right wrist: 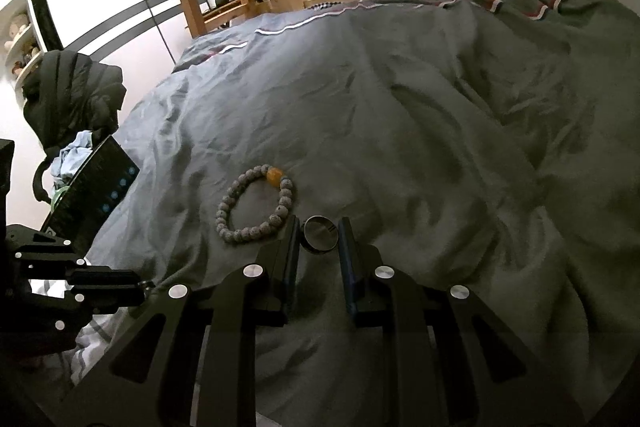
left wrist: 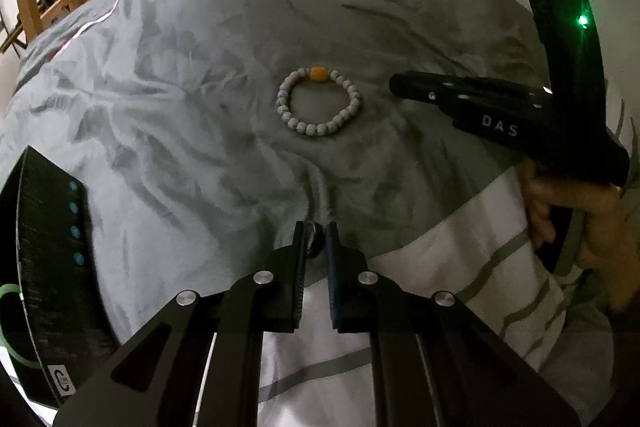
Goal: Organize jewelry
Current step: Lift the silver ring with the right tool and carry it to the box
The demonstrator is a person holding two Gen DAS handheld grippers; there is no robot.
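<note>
A small ring (left wrist: 313, 235) is pinched edge-on between the nearly shut jaws of the left gripper (left wrist: 314, 233), just above the grey duvet (left wrist: 192, 107). A wider dark ring (right wrist: 319, 233) is clamped across its width by the right gripper (right wrist: 319, 231). The bead bracelet (right wrist: 256, 205), with its orange bead, is left lying on the duvet just beside the right gripper. Either ring could be lost into the soft folds if a thin, hard band were twisted out of so narrow a hold
</note>
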